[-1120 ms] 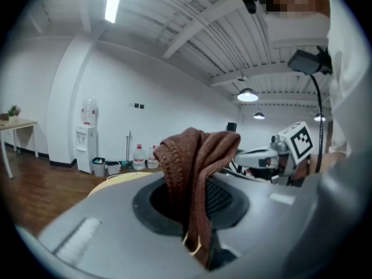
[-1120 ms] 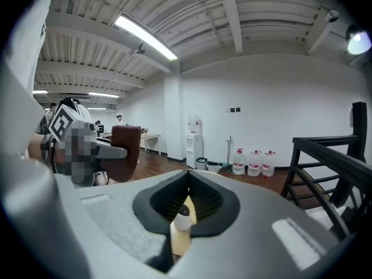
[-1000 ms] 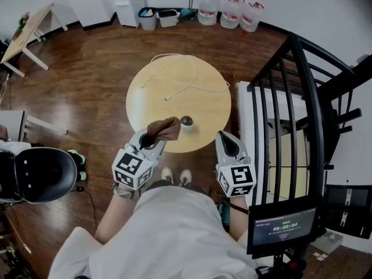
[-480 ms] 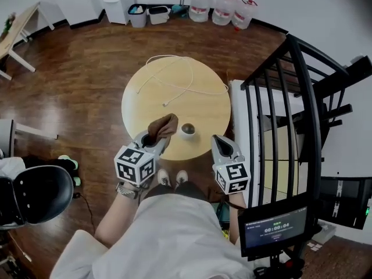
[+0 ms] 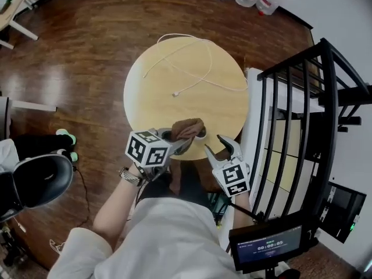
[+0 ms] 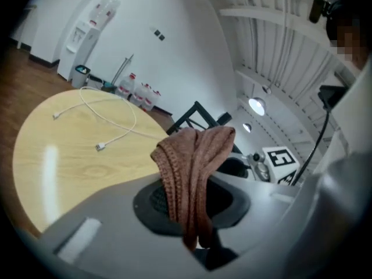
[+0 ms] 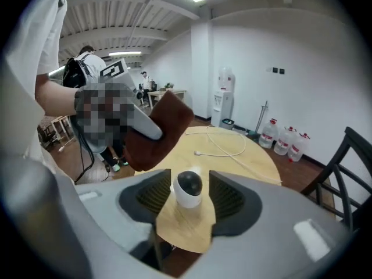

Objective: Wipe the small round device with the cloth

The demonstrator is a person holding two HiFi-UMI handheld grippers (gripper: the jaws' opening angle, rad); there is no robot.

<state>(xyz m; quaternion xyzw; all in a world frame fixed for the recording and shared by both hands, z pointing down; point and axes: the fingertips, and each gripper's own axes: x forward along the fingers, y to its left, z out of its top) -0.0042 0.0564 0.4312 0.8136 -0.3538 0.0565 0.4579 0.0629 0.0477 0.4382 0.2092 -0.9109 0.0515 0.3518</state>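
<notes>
While the left gripper is clamped tight on a bunched brown cloth, whose folds stick up out of its jaws, the right gripper has just been opening its jaws. They stand apart on either side of the small round device with a sliver of gap at each pad. That white, dark-domed device sits upright near the edge of the round wooden table closest to the person, well apart from the white cable looped farther back. In the right gripper view the cloth hangs just beside and above the device, not clearly touching it. Wiping looks about to begin rather than under way. The next move probably calls for the right jaws to close gently on the device's body to steady it, then for the cloth to be lowered onto the dome and rubbed across it without pushing the device off the edge.
</notes>
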